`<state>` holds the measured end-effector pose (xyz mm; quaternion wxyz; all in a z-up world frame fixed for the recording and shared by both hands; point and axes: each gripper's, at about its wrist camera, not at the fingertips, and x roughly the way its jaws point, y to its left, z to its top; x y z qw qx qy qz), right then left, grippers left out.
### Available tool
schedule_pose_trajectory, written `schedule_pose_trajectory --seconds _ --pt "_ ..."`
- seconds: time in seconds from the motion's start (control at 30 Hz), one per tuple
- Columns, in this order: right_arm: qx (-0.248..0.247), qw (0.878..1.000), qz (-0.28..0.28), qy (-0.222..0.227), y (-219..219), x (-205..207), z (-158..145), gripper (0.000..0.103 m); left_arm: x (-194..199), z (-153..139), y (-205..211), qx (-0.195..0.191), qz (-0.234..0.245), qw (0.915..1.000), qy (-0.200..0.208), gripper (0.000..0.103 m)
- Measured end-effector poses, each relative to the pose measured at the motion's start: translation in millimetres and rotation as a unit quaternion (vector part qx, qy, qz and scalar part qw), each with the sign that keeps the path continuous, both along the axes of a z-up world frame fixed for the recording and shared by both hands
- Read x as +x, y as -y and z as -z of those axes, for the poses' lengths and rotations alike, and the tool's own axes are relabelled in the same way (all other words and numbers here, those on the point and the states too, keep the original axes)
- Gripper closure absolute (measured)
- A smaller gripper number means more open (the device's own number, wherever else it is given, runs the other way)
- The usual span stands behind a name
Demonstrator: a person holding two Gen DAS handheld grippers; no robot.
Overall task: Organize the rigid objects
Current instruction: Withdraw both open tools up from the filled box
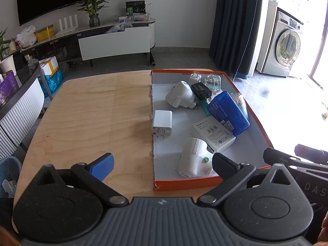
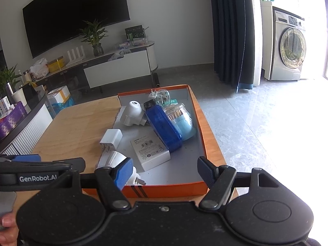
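Observation:
An orange-rimmed tray (image 1: 259, 123) (image 2: 203, 131) lies on the right half of a wooden table (image 1: 92, 112). It holds a blue case (image 1: 227, 112) (image 2: 164, 129), a flat white box (image 1: 213, 135) (image 2: 150, 149), a white cube charger (image 1: 162, 123) (image 2: 111, 137), two white plug adapters (image 1: 180, 97) (image 1: 194, 157), a black charger (image 1: 202, 91) and a tub of cotton swabs (image 2: 180, 116). My left gripper (image 1: 164, 167) hovers open over the tray's near left corner. My right gripper (image 2: 165, 173) stands open above the tray's near rim. Neither holds anything.
The table's left half (image 2: 78, 127) is bare wood. A white slatted chair (image 1: 22, 110) stands at the table's left edge, with a bin (image 1: 9, 174) below it. Beyond the table are a TV stand (image 1: 114, 43), a dark curtain (image 1: 235, 24) and a washing machine (image 1: 285, 45).

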<state>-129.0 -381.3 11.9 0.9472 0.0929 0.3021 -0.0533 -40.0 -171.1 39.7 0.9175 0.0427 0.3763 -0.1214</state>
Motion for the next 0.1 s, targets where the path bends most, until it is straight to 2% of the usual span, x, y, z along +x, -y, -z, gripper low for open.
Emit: schedule_pose_trajectory --seconds 0.1 --pt "0.0 1.0 0.0 -0.001 -0.5 -0.1 0.9 0.02 1.5 0.3 -0.5 -0.003 0.0 1.0 -0.003 0.0"
